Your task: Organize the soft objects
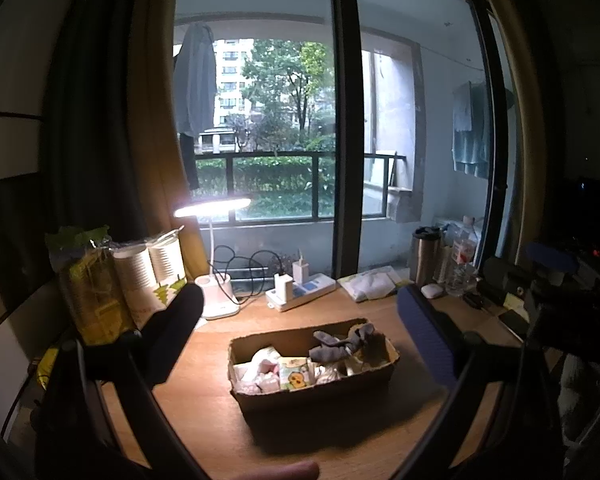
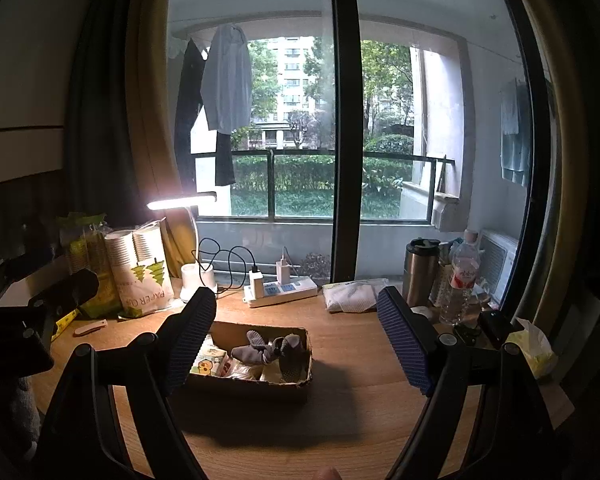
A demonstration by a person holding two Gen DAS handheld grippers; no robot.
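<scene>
A cardboard box sits on the wooden desk. It holds soft things: a grey sock on top, pale pink cloth, and a small packet with a yellow cartoon. The box also shows in the right wrist view with the grey sock. My left gripper is open and empty, held above the box. My right gripper is open and empty, above and just right of the box. The right gripper shows at the right edge of the left wrist view.
A lit desk lamp, a power strip with chargers, paper cup packs, a steel tumbler, a water bottle and a white cloth packet line the desk's back edge by the window. A small knife lies left.
</scene>
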